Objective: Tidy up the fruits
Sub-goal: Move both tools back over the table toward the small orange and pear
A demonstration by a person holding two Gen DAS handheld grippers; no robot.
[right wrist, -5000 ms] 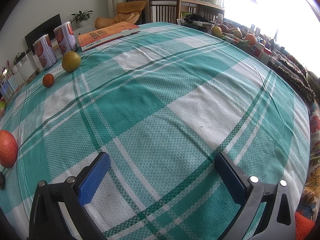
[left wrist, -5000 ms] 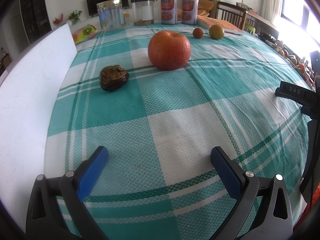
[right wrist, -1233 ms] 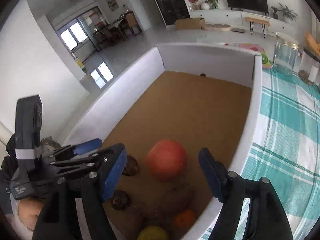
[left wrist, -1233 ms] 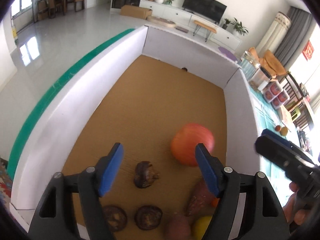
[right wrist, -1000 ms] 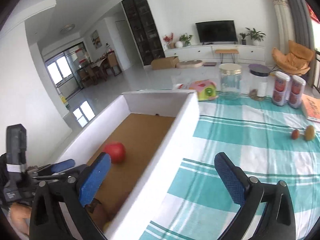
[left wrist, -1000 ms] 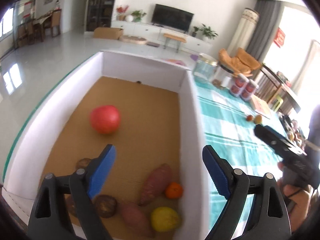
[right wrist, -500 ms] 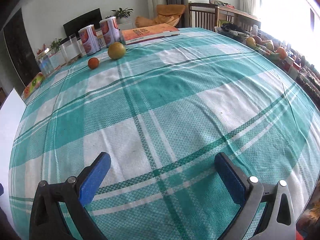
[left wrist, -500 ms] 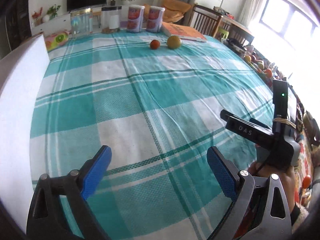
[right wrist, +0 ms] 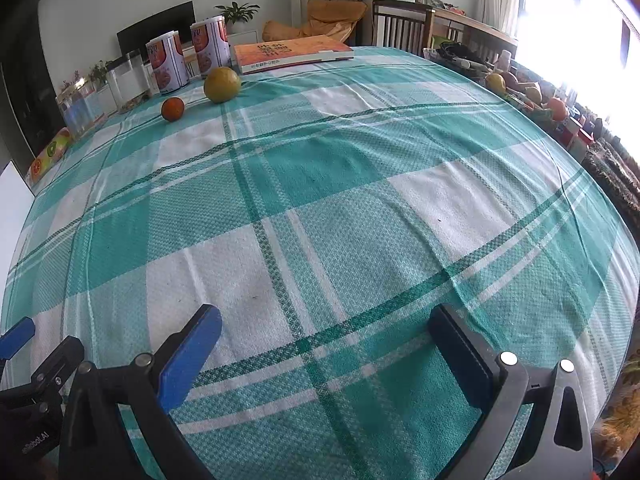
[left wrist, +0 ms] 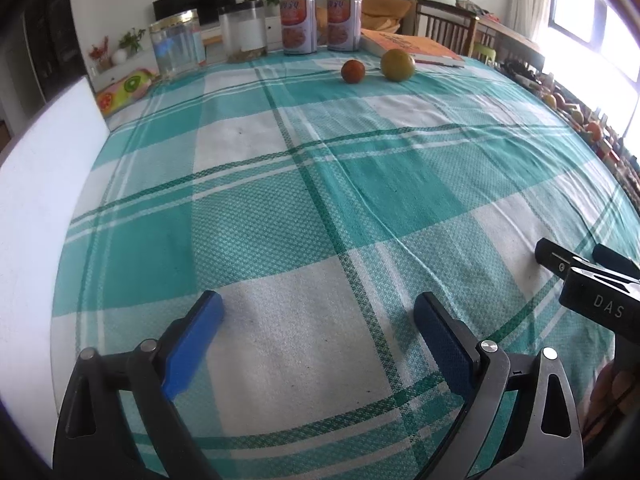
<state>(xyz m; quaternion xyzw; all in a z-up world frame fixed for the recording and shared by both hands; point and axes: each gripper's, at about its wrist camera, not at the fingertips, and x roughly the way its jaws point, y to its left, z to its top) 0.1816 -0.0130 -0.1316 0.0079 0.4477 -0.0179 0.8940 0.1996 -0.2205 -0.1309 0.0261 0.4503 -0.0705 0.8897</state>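
Both the left gripper (left wrist: 316, 332) and right gripper (right wrist: 326, 340) spread their blue-padded fingers wide and empty over the woven teal-checked desk (left wrist: 320, 200), far from the small round orange fruit (left wrist: 352, 71) and smooth yellow-green fruit (left wrist: 397, 64).

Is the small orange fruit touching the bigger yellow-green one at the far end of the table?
No, the small orange fruit sits apart from the yellow-green fruit, with tablecloth showing between them.

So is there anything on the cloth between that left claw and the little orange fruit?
No, only bare checked tablecloth lies between the open left gripper and the small orange fruit, as the left wrist view shows.
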